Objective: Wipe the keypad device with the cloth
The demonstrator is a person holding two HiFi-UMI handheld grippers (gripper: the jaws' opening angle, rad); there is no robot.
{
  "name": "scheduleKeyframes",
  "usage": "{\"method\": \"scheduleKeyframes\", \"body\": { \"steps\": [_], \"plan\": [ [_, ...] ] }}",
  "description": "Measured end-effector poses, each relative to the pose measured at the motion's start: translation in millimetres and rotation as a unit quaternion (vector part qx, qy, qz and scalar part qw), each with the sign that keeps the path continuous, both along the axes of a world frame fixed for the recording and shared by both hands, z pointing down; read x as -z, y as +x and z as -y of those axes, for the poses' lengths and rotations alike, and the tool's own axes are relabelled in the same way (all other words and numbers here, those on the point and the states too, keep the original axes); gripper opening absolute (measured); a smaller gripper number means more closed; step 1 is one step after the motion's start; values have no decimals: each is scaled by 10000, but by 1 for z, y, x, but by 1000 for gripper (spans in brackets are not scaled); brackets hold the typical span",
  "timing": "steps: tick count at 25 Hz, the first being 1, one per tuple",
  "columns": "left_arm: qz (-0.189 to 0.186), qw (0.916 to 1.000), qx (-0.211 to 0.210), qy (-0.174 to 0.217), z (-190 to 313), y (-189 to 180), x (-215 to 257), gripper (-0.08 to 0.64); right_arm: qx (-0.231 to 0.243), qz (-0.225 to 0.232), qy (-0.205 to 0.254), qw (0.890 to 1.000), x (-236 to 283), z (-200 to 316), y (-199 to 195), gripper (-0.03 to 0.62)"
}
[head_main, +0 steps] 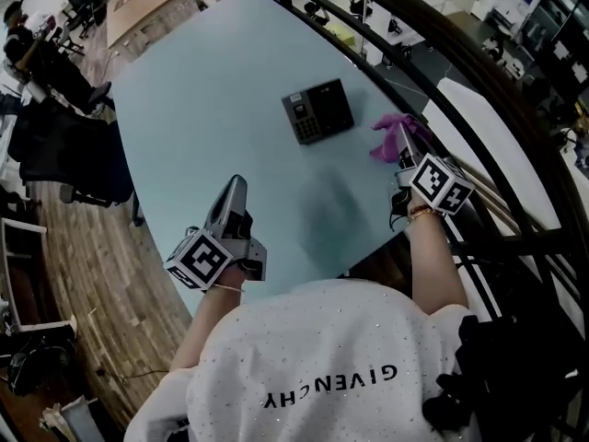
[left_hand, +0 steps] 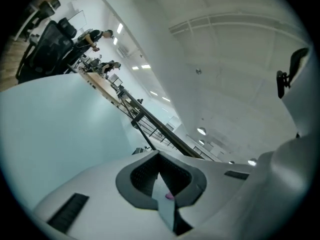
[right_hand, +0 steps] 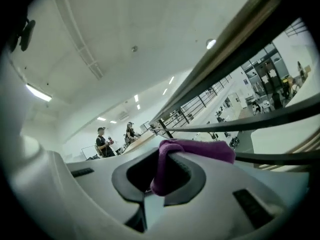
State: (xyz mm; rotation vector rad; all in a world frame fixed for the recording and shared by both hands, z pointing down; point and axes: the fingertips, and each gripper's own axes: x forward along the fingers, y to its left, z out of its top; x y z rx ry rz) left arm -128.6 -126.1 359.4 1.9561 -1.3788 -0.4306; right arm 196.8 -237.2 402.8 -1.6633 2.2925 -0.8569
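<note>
The black keypad device [head_main: 317, 110] lies flat on the pale blue table [head_main: 202, 99], towards its far right side. The purple cloth [head_main: 391, 134] hangs bunched at the table's right edge, just right of the device. My right gripper [head_main: 403, 155] is shut on the cloth [right_hand: 195, 149], which drapes over the jaw tips of the right gripper [right_hand: 160, 176] in its own view. My left gripper [head_main: 236, 190] hovers over the near part of the table, well short of the device and left of it. In its own view the left gripper [left_hand: 161, 176] is shut with nothing held.
A dark railing [head_main: 479, 81] runs close along the table's right edge. Black office chairs [head_main: 64, 145] stand on the wooden floor to the left. Two people [right_hand: 102, 141] stand far off in the right gripper view.
</note>
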Motion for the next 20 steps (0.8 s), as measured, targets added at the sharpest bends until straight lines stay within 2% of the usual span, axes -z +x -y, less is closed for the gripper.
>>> {"method": "scheduleKeyframes", "body": {
  "steps": [2, 4, 6, 7, 9, 12, 16, 20],
  "plan": [
    [342, 9978, -464, 313, -8, 11, 20, 5, -25, 3, 248, 9997, 24, -12, 1, 28],
    [744, 9897, -1056, 617, -30, 29, 39, 5, 71, 271, 569, 9980, 53, -34, -7, 28],
    [1155, 9801, -1390, 825, -52, 35, 50, 5, 234, 557, 843, 9946, 79, -58, -21, 27],
    [1294, 9776, -1412, 876, -60, 32, 53, 5, 322, 635, 936, 9931, 90, -67, -28, 28],
    [1339, 9787, -1262, 912, -70, 20, 56, 5, 500, 657, 1073, 9908, 107, -80, -42, 28],
    [1076, 9847, -959, 975, -86, -1, 64, 5, 780, 480, 1176, 9888, 126, -100, -67, 28],
    [928, 9869, -696, 1125, -111, -25, 76, 5, 1014, 297, 1270, 9863, 145, -127, -99, 28],
    [818, 9904, -503, 992, -140, -50, 69, 5, 1227, 95, 1247, 9845, 149, -169, -133, 28]
  ]
}}
